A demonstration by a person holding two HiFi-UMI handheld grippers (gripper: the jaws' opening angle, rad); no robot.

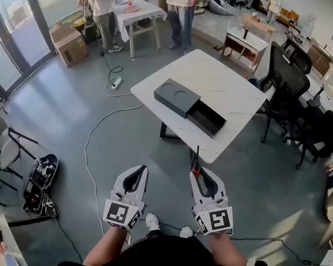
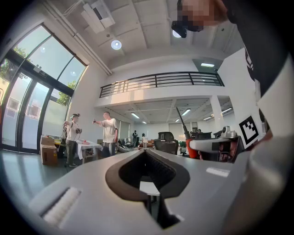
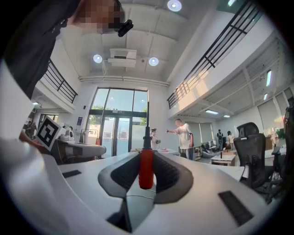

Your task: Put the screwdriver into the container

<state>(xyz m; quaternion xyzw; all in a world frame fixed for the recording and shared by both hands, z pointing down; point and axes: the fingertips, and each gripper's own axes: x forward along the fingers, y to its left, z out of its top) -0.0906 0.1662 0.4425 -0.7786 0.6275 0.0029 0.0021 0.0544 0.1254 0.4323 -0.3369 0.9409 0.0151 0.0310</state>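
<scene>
Big open office/lab hall: office chairs (image 1: 285, 84), white table (image 1: 221, 88), tall glass doors (image 3: 117, 128), upstairs balcony w/ railing (image 2: 161, 80).

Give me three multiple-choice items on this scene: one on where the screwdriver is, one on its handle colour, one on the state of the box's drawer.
1. Where is the plastic-handled screwdriver with the dark metal shaft?
A. on the floor
B. between the jaws of the right gripper
C. on an office chair

2. What colour is its handle?
A. red
B. blue
C. yellow

3. How is the drawer of the dark grey rectangular container on the white table?
A. pushed fully in
B. pulled out
C. taken out and lying on the floor

Answers:
1 B: the right gripper view shows the handle clamped between the pads.
2 A: the handle is red in that view.
3 B: the head view shows the drawer standing out from the container.
</scene>
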